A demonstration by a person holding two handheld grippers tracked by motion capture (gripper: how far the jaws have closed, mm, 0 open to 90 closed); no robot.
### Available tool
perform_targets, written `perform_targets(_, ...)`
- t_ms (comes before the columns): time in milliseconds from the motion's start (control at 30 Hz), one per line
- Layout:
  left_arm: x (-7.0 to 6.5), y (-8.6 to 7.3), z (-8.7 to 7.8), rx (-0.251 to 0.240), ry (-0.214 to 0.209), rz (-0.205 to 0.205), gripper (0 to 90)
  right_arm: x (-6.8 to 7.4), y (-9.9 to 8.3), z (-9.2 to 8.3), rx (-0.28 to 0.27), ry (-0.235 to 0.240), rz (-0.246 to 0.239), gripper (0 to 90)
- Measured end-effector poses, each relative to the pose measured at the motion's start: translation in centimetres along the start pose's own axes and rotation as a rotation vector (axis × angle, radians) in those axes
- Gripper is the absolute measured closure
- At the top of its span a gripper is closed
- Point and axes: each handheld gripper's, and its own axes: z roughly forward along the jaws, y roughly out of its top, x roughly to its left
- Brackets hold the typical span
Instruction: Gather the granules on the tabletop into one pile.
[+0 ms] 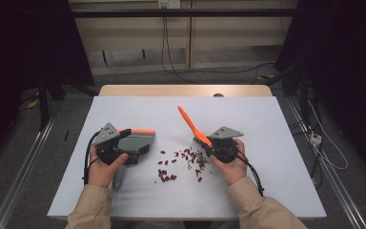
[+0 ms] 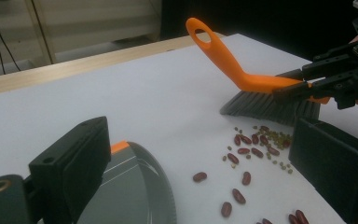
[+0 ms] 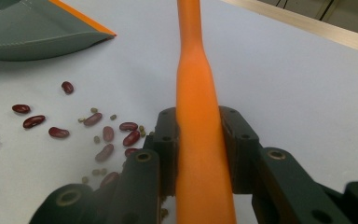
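Observation:
Dark red beans point(image 1: 181, 161) and small green ones lie scattered on the white table point(image 1: 138, 112) between my hands. My right gripper point(image 1: 208, 145) is shut on the orange handle of a brush point(image 1: 190, 125). The handle point(image 3: 198, 93) is clamped between both jaws. The brush's grey bristles point(image 2: 270, 105) rest on the table just behind the beans point(image 2: 251, 144). A grey dustpan point(image 1: 140, 140) with an orange edge lies flat to the left of the beans. My left gripper point(image 1: 131, 145) stands open above the dustpan point(image 2: 126, 191), its jaws wide apart.
The dustpan's grey handle point(image 1: 118, 177) points toward the table's near edge, under the person's left hand. A wooden strip point(image 1: 186, 90) runs along the table's far edge. Cables hang on the wall point(image 1: 164, 43) behind it, and dark stands flank the table.

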Motion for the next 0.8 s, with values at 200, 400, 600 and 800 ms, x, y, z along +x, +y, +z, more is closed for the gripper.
perform_targets(200, 0.1, 0.0, -0.1, -0.005, 0.0, -0.002, 5.6, 0.6, 0.1, 0.1, 0.006, 0.0, -0.027, 70.5)
perform_targets(400, 0.1, -0.1, 0.0, 0.001, -0.003, -0.003, 5.6, 1.0, 0.0, 0.1, 0.007, -0.004, -0.045, 70.5)
perform_targets(600, 0.2, -0.1, 0.1, 0.002, -0.002, -0.001, 5.6, 1.5, -0.1, -0.1, 0.004, 0.012, -0.057, 70.5)
perform_targets(800, 0.2, -0.1, 0.2, 0.003, -0.004, 0.0, 5.6, 2.3, -0.2, -0.2, 0.002, 0.017, -0.07, 70.4)
